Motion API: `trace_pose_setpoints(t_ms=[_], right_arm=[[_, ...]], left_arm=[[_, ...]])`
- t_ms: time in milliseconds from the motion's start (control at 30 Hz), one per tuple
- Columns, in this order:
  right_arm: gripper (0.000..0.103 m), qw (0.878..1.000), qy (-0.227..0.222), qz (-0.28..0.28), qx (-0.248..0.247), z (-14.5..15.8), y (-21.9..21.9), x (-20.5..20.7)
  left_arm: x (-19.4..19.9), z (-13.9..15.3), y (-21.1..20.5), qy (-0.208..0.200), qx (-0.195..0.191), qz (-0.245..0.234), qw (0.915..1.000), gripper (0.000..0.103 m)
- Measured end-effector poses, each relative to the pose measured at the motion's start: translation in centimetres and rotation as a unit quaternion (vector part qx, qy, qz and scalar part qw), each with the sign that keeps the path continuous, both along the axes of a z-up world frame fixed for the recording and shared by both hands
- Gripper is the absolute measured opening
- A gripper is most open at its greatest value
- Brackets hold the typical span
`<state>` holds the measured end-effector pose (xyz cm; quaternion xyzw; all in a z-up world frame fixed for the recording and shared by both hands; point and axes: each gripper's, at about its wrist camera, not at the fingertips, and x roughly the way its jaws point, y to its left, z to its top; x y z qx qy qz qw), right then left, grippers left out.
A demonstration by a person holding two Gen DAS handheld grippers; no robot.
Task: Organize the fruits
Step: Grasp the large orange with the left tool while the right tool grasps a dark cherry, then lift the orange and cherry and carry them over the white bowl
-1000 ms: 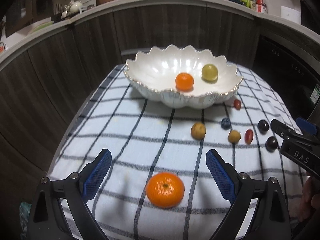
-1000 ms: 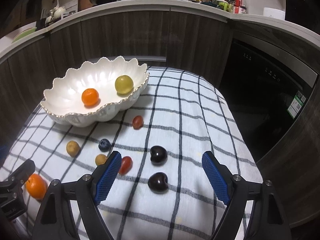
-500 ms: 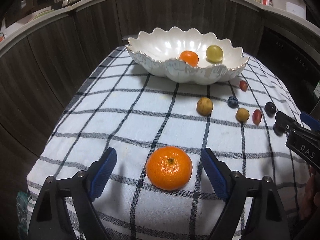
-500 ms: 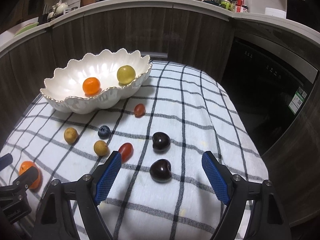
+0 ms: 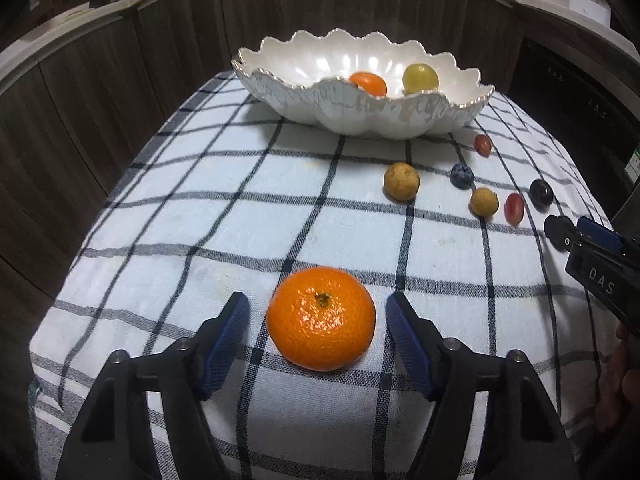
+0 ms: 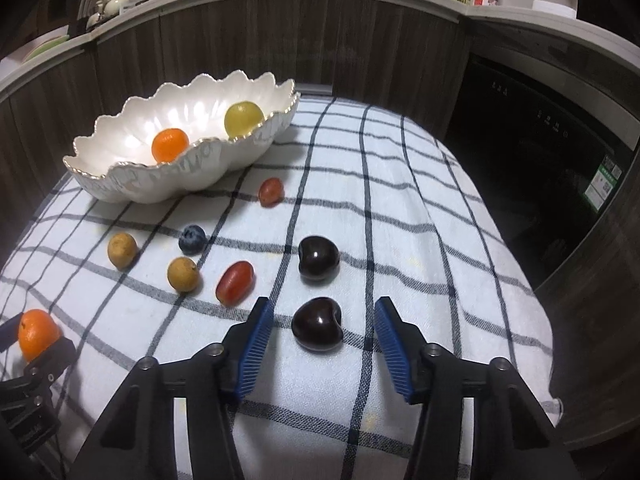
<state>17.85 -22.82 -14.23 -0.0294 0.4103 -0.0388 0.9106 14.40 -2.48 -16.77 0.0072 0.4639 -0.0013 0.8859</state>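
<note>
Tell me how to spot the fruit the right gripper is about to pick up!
Find the white scalloped bowl on the checked cloth, then follow the loose fruit toward the camera. Two dark cherries lie there; yours is the nearer cherry, between the open blue pads of the right gripper. The farther cherry lies beyond the pads, and the others are red, tan or blue.

The left part of the surface (image 5: 208,200) is bare cloth, so a hand-held gripper can pass there up to the bowl (image 5: 360,108). On the right part, small fruits lie close together; the two dark cherries (image 6: 319,259) leave only narrow gaps. Cabinet wall (image 6: 320,40) stands behind.
</note>
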Motion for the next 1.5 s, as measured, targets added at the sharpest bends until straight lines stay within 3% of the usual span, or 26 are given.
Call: trace_pose_setpoints(t_ms=[167,333,400,1500], right_arm=[[0.047,1.000,0.014,-0.004,0.009,-0.7,-0.3,0.2],[0.033,1.000,0.019,-0.005,0.020,-1.0,-0.6,0.3],[0.028,1.000,0.019,0.001,0.023,-1.0,-0.5,0.4],[0.028,0.999,-0.002,0.021,0.024,2.1,1.3,0.4]], left_arm=[[-0.1,0.1,-0.2,-0.003,-0.004,-0.009,1.0000,0.060],[-0.2,0.3,-0.4,-0.008,0.001,-0.013,0.9999,0.047],[-0.2,0.3,-0.3,-0.007,0.000,-0.014,0.9999,0.047],[0.3,2.3,0.3,-0.022,-0.002,-0.022,0.9995,0.045]])
